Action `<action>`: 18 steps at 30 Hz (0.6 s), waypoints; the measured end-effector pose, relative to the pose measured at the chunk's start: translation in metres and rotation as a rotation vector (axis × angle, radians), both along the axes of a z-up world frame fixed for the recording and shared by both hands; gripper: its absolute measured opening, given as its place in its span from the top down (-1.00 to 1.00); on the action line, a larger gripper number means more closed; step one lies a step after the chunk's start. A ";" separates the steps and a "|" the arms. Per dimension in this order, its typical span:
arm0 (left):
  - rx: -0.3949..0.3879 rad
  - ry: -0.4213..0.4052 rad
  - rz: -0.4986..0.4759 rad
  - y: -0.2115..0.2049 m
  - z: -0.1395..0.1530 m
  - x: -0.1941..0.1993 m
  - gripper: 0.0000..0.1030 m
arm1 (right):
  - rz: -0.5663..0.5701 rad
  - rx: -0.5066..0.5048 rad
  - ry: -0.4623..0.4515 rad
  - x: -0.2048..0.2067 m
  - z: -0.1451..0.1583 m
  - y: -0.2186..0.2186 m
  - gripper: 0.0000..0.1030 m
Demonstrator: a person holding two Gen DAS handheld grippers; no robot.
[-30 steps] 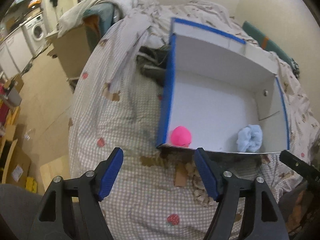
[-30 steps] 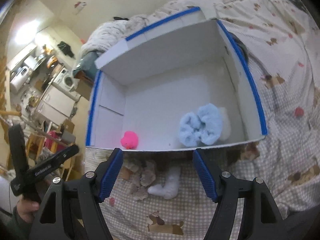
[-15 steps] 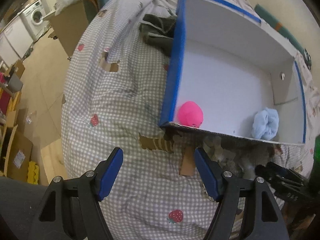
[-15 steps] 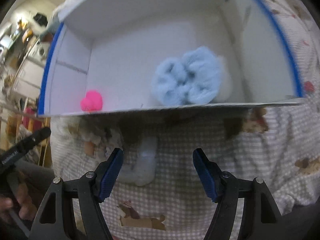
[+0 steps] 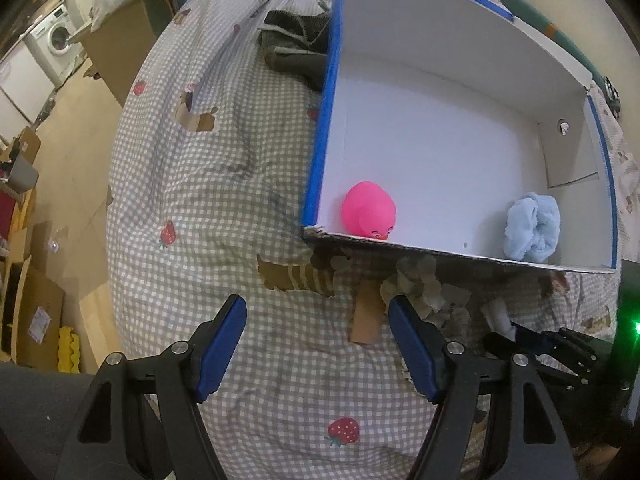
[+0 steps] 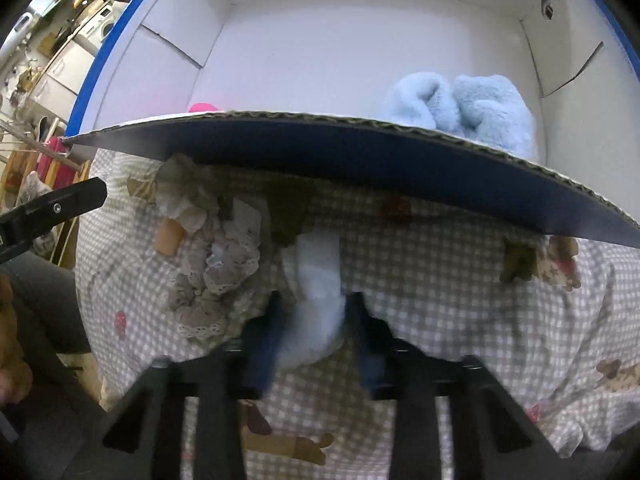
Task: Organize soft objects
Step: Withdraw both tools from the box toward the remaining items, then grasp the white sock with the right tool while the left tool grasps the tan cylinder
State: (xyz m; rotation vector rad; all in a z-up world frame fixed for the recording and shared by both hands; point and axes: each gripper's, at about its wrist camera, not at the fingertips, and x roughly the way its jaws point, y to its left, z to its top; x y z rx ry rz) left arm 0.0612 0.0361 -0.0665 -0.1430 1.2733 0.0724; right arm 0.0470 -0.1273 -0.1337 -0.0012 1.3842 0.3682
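Note:
A white cardboard box with blue edges (image 5: pixel 320 152) lies on the checked bed cover. Inside it are a pink toy duck (image 5: pixel 368 212) and a light blue fluffy cloth (image 5: pixel 532 228), which also shows in the right wrist view (image 6: pixel 464 104). My right gripper (image 6: pixel 316 312) is down on the bed in front of the box and has closed around a white soft sock (image 6: pixel 316 280). A grey lace cloth (image 6: pixel 216 256) lies just left of it. My left gripper (image 5: pixel 318 340) is open and empty above the bed, short of the box's near wall.
A dark green garment (image 5: pixel 296 48) lies behind the box's left wall. A small brown cardboard piece (image 5: pixel 366 316) lies by the lace cloth. The bed's left edge drops to a floor with cardboard boxes (image 5: pixel 36 312) and a washing machine (image 5: pixel 56 36).
My right gripper has dropped down to the bed and its jaws have closed from wide open onto the white sock. My left gripper has moved slightly closer to the box and stayed open.

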 end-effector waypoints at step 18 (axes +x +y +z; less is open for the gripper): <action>0.009 0.108 -0.159 -0.032 -0.043 0.009 0.11 | -0.157 0.125 -0.125 -0.002 0.047 -0.048 0.51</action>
